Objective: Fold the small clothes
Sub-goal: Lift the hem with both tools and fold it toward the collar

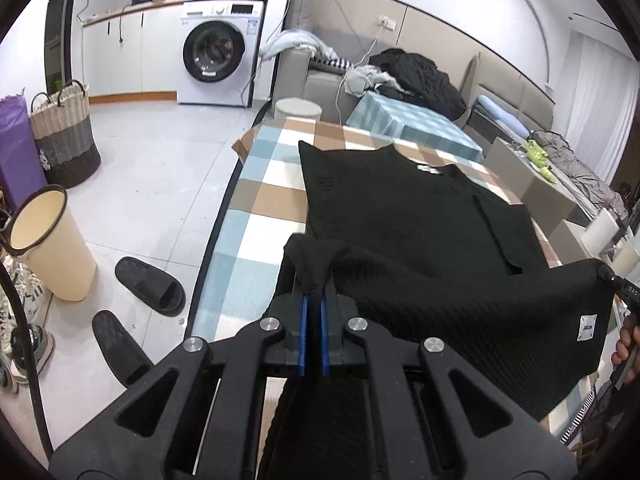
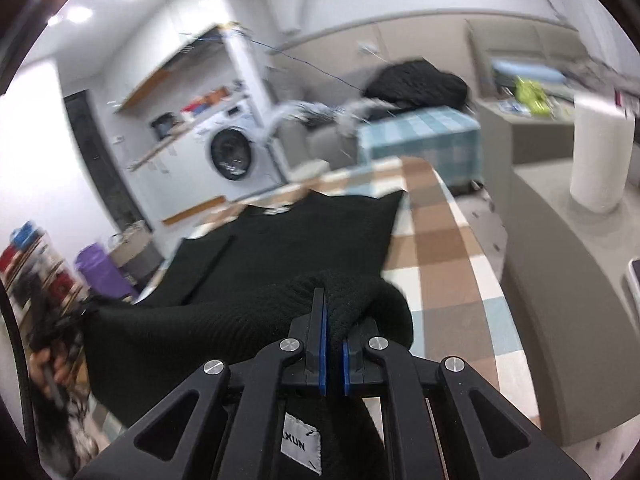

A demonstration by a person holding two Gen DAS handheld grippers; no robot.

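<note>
A black knit sweater (image 1: 400, 216) lies on the checked tablecloth (image 1: 256, 200), its near hem lifted off the table. My left gripper (image 1: 314, 288) is shut on the hem's left corner, which bunches up between the blue pads. The right gripper (image 1: 612, 276) shows at the right edge of the left wrist view, pinching the other corner, with a hand behind it. In the blurred right wrist view my right gripper (image 2: 334, 308) is shut on a fold of the sweater (image 2: 304, 240), and a white label (image 2: 302, 446) hangs below the jaws. The left gripper there is a dark blur, lower left.
Beside the table's left side the floor holds a cream bin (image 1: 52, 244), two black slippers (image 1: 150, 286) and a woven basket (image 1: 64, 136). A washing machine (image 1: 218, 50) stands at the back. A sofa (image 1: 328, 80) with dark clothes lies beyond the table; a paper towel roll (image 2: 600, 152) stands right.
</note>
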